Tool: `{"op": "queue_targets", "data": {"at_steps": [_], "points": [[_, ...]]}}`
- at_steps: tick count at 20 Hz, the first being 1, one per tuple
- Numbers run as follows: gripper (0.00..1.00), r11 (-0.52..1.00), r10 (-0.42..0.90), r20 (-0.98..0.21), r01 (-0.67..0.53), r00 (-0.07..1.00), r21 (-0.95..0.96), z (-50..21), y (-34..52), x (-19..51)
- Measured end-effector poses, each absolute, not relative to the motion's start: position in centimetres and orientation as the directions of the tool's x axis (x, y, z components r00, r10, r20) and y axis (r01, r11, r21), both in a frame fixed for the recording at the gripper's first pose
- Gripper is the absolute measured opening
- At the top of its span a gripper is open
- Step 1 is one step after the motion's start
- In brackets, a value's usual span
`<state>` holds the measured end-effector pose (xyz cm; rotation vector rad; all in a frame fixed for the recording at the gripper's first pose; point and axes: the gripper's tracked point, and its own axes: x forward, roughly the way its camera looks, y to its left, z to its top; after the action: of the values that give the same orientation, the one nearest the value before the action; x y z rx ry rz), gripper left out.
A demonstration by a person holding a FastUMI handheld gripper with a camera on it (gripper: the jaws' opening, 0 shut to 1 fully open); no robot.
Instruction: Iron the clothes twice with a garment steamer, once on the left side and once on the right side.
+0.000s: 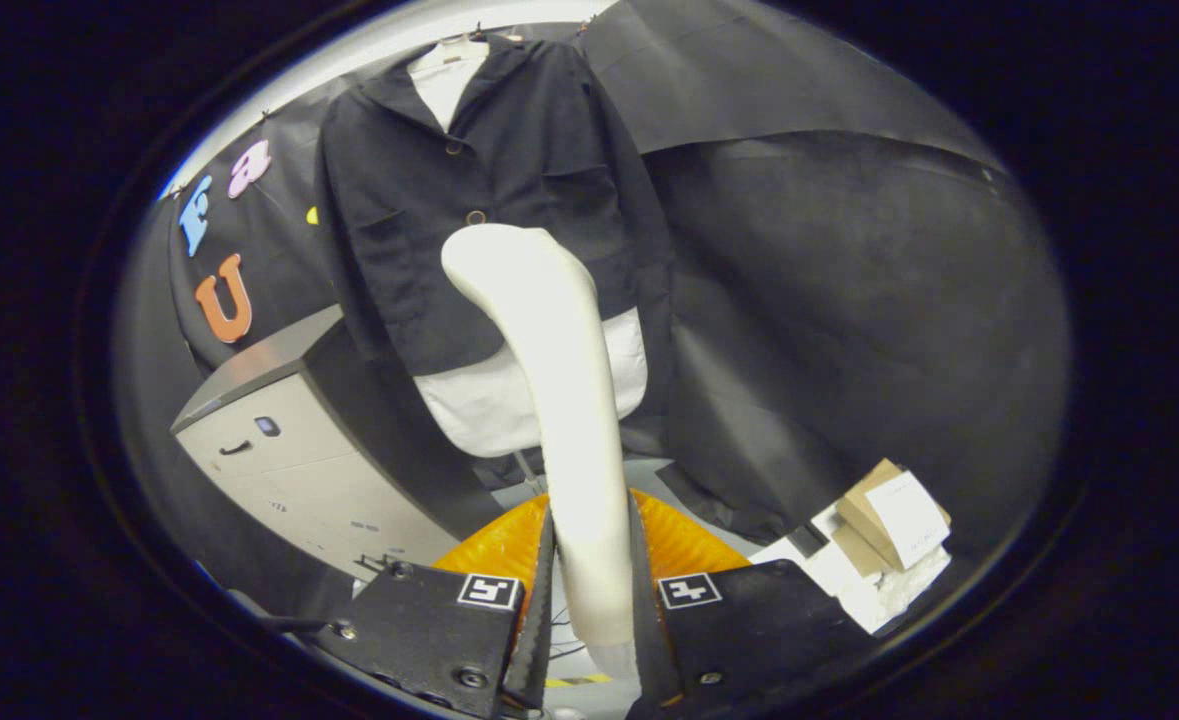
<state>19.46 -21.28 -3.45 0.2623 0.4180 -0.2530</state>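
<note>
In the gripper view, I am clamping my gripper [589, 600] on the one white, curved plastic garment steamer [559, 400]; both fingers are pressing its handle from either side, so it is standing upright between them with its head arching away towards twelve o'clock. I am holding it this way, I judge, so the head is facing the cloth it has to steam.

The clothes are hanging just beyond the head: one dark buttoned jacket [489, 180] layered over one white shirt [489, 400], whose collar is peeking out at twelve o'clock and whose hem is showing below the jacket. They are hanging high and flat, which is leaving both sides open to a pass. The steamer head is sitting before the jacket's middle, near its button line; I cannot tell whether it is touching.

At nine o'clock from the steamer, one grey cabinet [279, 440] is standing. At four o'clock, a small pile of brown cardboard boxes [889, 520] is lying; I am counting about two. One ribbed orange thing [499, 545] is sitting just ahead of my fingers.
</note>
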Motion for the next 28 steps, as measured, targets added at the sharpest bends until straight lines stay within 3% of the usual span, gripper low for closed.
{"op": "queue_targets", "data": {"at_steps": [11,18,28], "points": [[0.38,0.978,-0.110,-0.441,0.177,0.891,0.112,-3.6,-5.0,5.4],[0.38,0.994,-0.039,-0.456,0.079,0.889,0.069,-5.1,0.4,2.2],[0.38,0.998,-0.033,-0.464,0.057,0.885,0.038,-5.2,2.1,1.3]]}}
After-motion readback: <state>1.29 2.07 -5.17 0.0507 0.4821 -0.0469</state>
